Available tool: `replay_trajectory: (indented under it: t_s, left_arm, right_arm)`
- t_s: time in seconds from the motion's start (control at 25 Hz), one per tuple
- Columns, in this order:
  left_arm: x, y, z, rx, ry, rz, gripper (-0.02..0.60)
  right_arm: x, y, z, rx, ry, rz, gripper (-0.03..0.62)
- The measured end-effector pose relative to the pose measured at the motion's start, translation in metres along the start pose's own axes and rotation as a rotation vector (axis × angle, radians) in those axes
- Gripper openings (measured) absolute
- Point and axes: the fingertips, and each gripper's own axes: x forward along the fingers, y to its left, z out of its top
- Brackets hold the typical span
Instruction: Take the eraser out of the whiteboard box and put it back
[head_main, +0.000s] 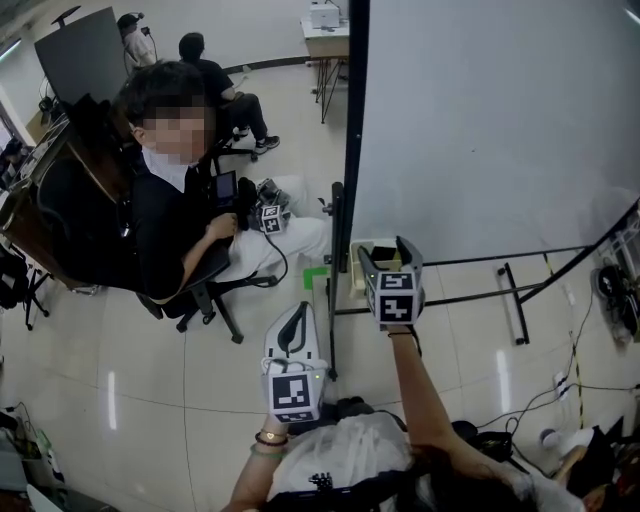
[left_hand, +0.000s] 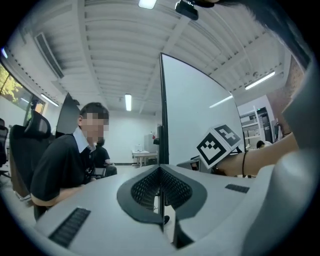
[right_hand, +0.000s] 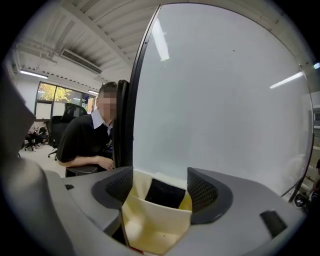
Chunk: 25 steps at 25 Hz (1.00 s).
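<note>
The cream whiteboard box (right_hand: 150, 225) hangs at the lower left corner of the whiteboard (right_hand: 225, 100). A black eraser (right_hand: 166, 194) lies inside it. My right gripper (right_hand: 160, 187) is open and points slightly down into the box; its jaws stand on either side of the box's opening, and the pads do not press on the eraser. In the head view the right gripper (head_main: 385, 250) hovers over the box (head_main: 357, 265). My left gripper (head_main: 295, 322) is held lower and to the left, away from the box. In its own view the left gripper (left_hand: 161, 187) is shut with nothing in it.
A seated person (head_main: 170, 200) in black sits just left of the whiteboard's dark frame (head_main: 352, 120). The board's stand legs (head_main: 515, 300) stretch across the floor on the right, with cables (head_main: 570, 390) beyond them. A desk (head_main: 325, 35) stands far back.
</note>
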Motion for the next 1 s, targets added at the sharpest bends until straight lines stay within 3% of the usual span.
replay_trajectory:
  t_s: [0.2,0.32,0.44,0.72,1.0]
  left_arm:
    - [-0.002,0.002,0.003,-0.009,0.0,0.007,0.003]
    - [0.002,-0.005,0.001,-0.008,0.005,-0.019,0.003]
    - [0.008,-0.021,0.004,-0.025,0.007,-0.057,0.003]
    - [0.017,-0.058,0.002,-0.007,0.011,-0.165,0.003]
    - [0.017,-0.079,0.006,0.004,0.008,-0.214,0.003]
  right_arm:
    - [-0.041,0.01,0.028,0.01,-0.119,0.062,0.359]
    - [-0.074,0.021,0.04,0.089,-0.168,0.118,0.352]
    - [-0.102,0.02,0.034,0.155,-0.19,0.121,0.339]
    - [-0.132,0.029,0.007,0.088,-0.188,0.123,0.318]
    - [-0.139,0.037,0.002,0.053,-0.199,0.135,0.304]
